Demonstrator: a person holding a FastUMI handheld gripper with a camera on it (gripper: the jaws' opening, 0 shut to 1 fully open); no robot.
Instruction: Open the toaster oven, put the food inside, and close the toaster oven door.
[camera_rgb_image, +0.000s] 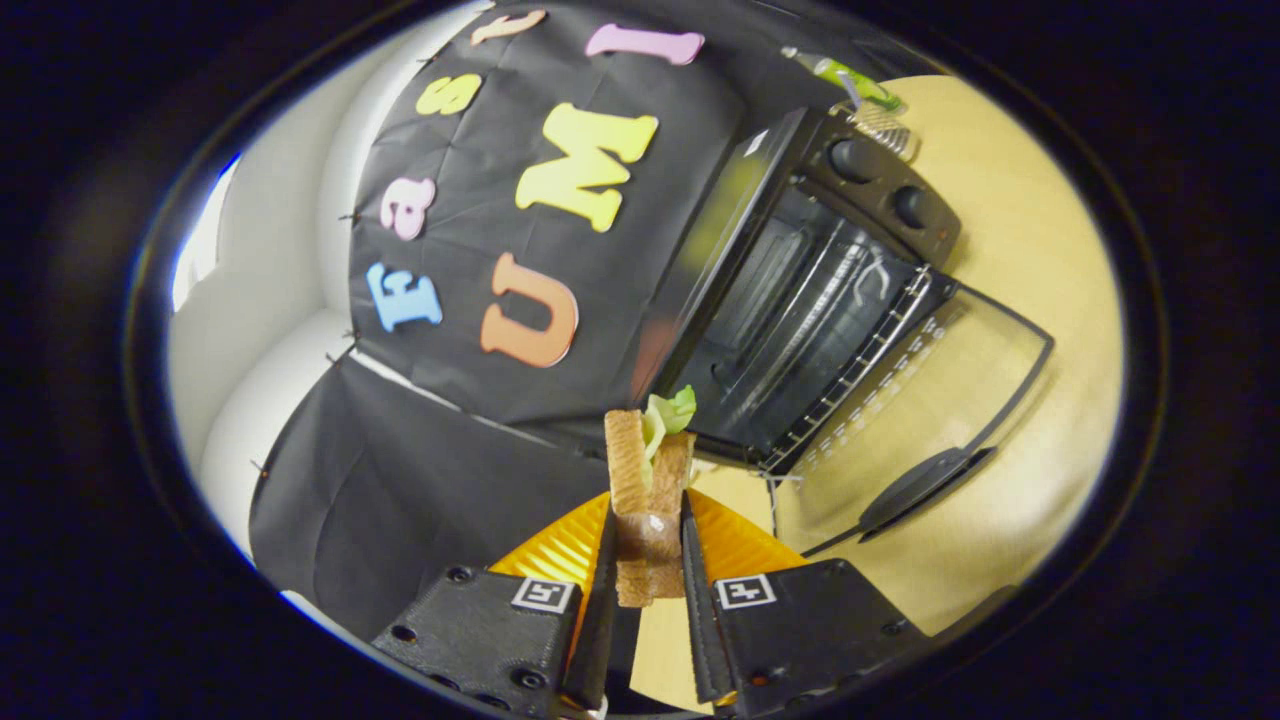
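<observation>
I have the sandwich (648, 480) pinched between both fingers of the hand-held gripper (648, 560), lettuce poking out of its far end, raised above a yellow plate (735, 540) on the tabletop (1020, 260). Beyond the fingers the toaster oven (800, 300) stands with its glass door (930, 400) dropped open, wire rack (850, 370) visible inside. A green-handled tool (850, 80) lies behind the oven, near the tabletop's far edge.

Sandwich (648, 500) before open toaster oven (800, 300)
</observation>
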